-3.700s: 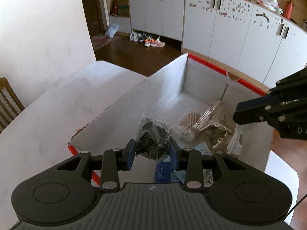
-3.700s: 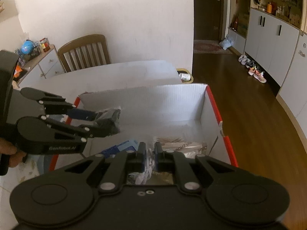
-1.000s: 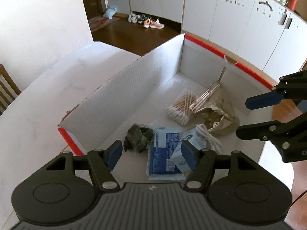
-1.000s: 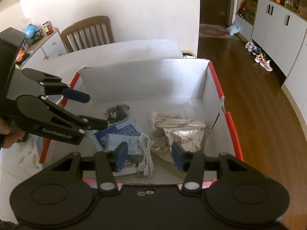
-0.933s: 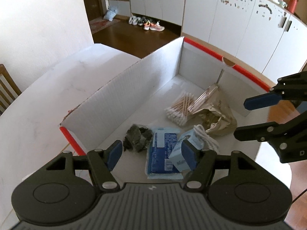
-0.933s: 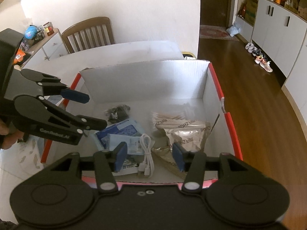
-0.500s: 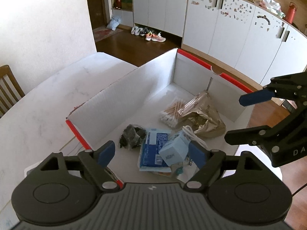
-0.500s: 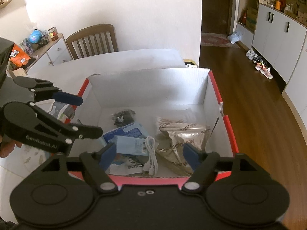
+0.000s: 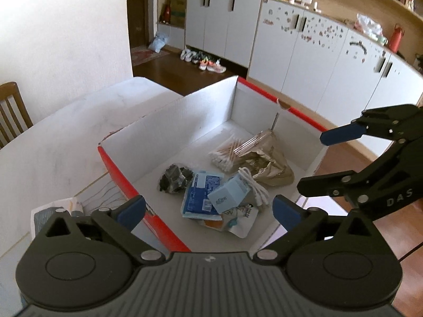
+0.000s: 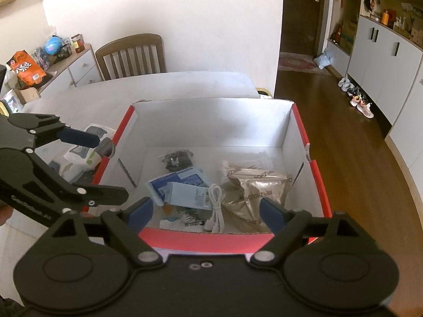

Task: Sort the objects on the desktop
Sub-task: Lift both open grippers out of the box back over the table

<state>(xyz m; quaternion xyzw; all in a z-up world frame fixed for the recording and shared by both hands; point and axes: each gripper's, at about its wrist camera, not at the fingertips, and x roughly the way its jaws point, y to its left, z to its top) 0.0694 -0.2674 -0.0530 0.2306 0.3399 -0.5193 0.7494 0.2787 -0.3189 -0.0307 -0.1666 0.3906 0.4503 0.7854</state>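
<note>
Both the left claw [image 9: 208,208] and right claw [image 10: 206,212], jaws just spread wide and empty, hover above the red-rimmed box [image 10: 219,243] on the worktop [image 9: 53,142], where the black packet [image 9: 173,178] and white cable [image 10: 215,206] lie.

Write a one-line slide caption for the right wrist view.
Open right hand-held gripper above a red-rimmed white box holding cotton swabs, a white cable and packets; the open left hand-held gripper alongside.

White cabinets [image 9: 304,52], dark wood floor [image 10: 351,142], wooden chair [image 10: 130,55].
</note>
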